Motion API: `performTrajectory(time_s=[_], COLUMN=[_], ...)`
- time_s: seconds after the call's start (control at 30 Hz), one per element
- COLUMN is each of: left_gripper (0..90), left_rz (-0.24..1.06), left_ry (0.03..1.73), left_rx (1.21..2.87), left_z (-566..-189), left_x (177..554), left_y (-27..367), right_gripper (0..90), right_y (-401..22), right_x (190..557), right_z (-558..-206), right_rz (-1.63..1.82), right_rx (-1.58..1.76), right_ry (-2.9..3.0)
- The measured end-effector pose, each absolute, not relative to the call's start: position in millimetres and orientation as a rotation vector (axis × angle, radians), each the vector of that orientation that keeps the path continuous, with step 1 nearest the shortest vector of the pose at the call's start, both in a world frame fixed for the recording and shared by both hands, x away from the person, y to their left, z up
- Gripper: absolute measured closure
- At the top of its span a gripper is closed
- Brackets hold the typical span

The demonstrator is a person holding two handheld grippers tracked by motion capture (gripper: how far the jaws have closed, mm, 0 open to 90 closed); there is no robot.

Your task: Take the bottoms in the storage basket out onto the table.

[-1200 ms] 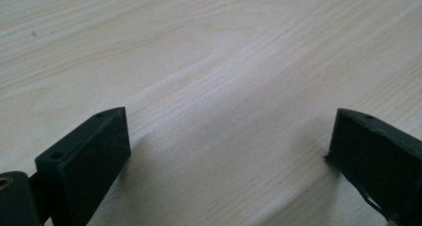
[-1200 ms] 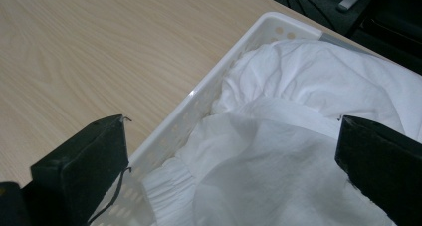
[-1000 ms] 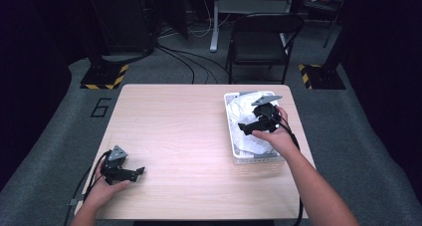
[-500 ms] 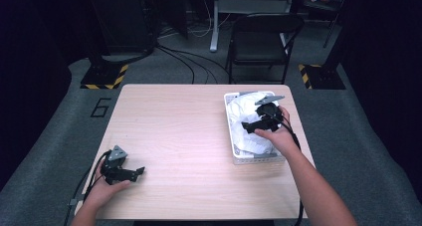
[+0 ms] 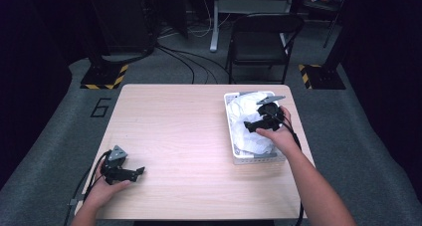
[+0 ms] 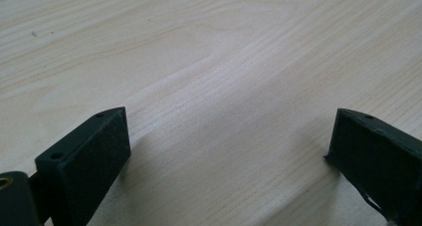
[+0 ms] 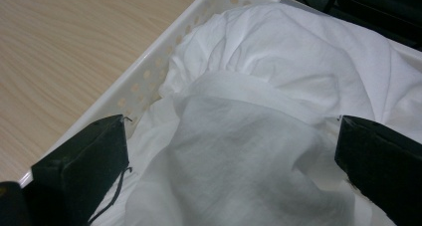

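Nearby, basket [image 5: 230,131] walling white cloth [image 5: 249,129]

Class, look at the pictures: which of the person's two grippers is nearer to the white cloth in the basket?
Right. The right gripper hangs open directly over the white cloth in the basket. The left gripper rests open on the table at its near left corner, far from the cloth.

High view looks down; gripper views sit close — table [image 5: 189,126], basket [image 7: 149,76].

Table [image 5: 189,136] brightly lit from above, surroundings dark, close views soft.
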State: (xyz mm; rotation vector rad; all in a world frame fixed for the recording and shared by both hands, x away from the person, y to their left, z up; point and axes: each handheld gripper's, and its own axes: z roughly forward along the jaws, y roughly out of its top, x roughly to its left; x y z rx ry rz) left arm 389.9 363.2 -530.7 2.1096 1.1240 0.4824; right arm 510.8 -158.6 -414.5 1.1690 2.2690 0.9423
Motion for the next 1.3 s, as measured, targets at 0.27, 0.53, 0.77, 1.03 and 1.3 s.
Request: performTrajectory(time_s=[0.27,0.53,0.77,1.03,1.3], left_gripper=[2.6,2.6,2.6,2.6,2.6], left_rz=[0.484,0.483,0.483,0.483,0.482], left_ry=[1.124,1.124,1.124,1.124,1.124], left_rx=[2.11,2.11,2.11,2.11,2.11], left_z=[-530.7,-530.7,-530.7,-530.7,-530.7], left_x=[389.9,389.9,389.9,389.9,389.9], left_y=[363.2,363.2,363.2,363.2,363.2], right_gripper=[0.0,0.0,0.0,0.0,0.0], right_y=[-161.6,-165.5,-167.0,-166.5,-166.7], right_x=[514.8,520.8,524.9,531.4,539.5], right_z=[-417.9,-423.4,-426.9,-432.4,-442.6], right_rz=[0.937,0.911,0.901,0.886,0.855], right_rx=[1.178,1.197,1.203,1.223,1.233], right_ry=[2.271,2.273,2.273,2.283,2.297])
